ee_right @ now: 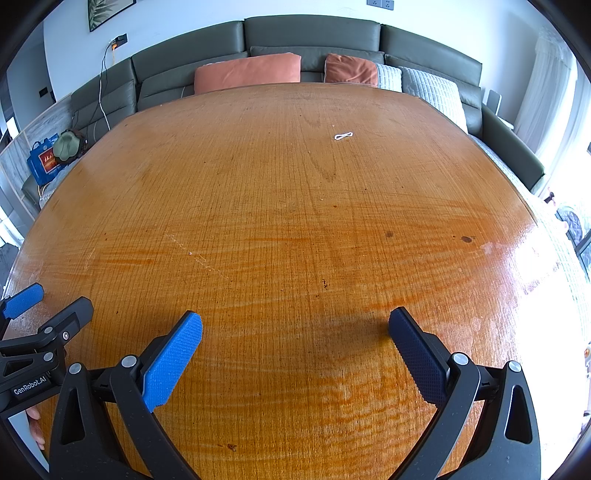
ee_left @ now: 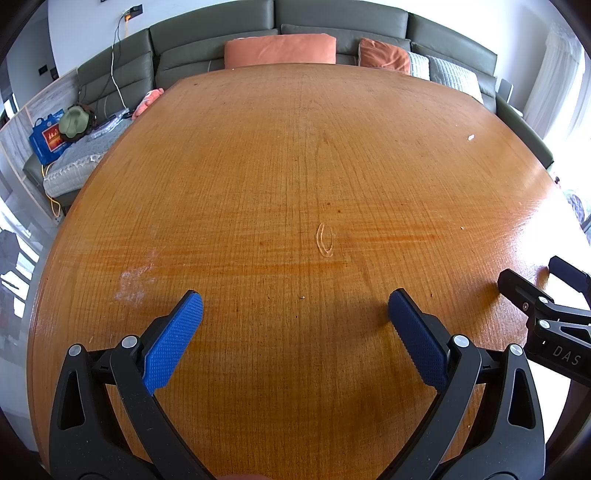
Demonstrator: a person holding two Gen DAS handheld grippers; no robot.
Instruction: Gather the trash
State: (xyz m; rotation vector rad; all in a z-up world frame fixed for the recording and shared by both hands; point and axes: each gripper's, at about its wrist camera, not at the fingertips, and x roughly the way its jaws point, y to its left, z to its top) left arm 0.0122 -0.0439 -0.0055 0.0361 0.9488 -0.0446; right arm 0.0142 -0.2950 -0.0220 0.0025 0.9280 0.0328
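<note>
Both grippers, left (ee_left: pixel 295 306) and right (ee_right: pixel 295 323), hovered with jaws spread wide over the worn wooden table (ee_right: pixel 280 229). Far right on it lay a small white scrap (ee_right: pixel 343 136). Beyond stood a grey-green sofa (ee_right: pixel 314 33) with orange cushions (ee_right: pixel 247 72).

A small scrap (ee_right: pixel 343 136) lies on the counter (ee_right: pixel 295 229), far side, right of centre — well ahead of both tongs; behind the counter, a sofa (ee_right: pixel 314 37) with cushions (ee_right: pixel 247 72).
</note>
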